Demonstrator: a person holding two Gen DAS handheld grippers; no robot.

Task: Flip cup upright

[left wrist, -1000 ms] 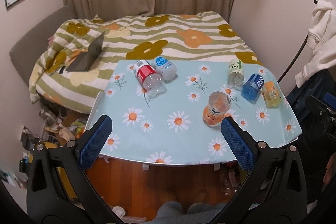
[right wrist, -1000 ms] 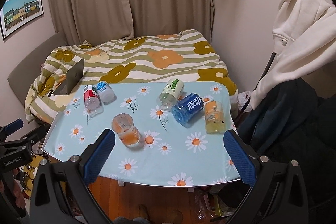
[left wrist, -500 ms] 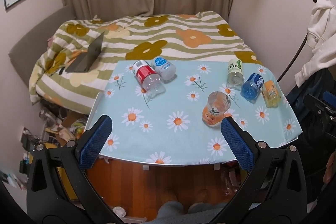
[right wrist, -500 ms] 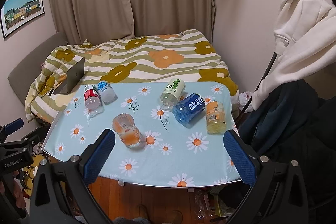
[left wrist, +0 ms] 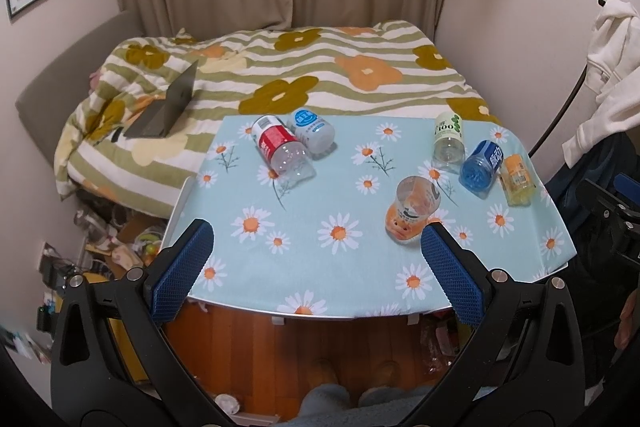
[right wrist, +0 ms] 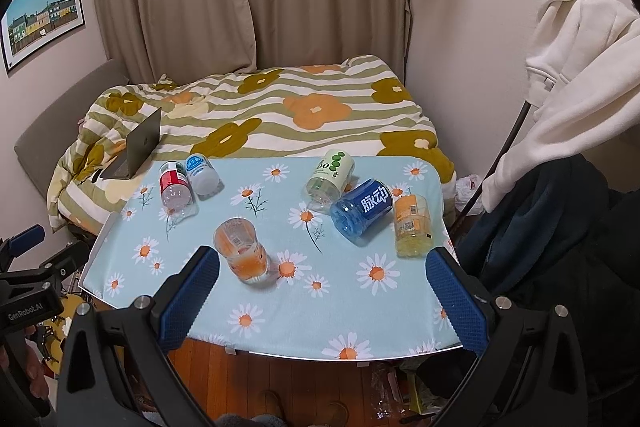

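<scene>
The table [right wrist: 400, 331], spread with a daisy-print cloth, carries six cut-off plastic bottle cups. Five lie on their sides: a red-label cup [right wrist: 173, 187] and a white-blue cup [right wrist: 201, 173] touching at the far left corner, and toward the far right corner a green-dot cup [right wrist: 332, 175], a blue cup [right wrist: 362, 213] and a yellow cup [right wrist: 412, 225] in a close row. An orange-bottomed cup [right wrist: 242, 255] stands mouth up near the middle of the front edge.

The left gripper [left wrist: 316, 263] and the right gripper [right wrist: 322, 291] both hang short of the front edge, jaws wide apart and empty.

Each cup looks like thin clear plastic: light, springy, slick, quick to roll or crumple. I judge the blue cup easiest for the right gripper, taken gently across its labelled waist
</scene>
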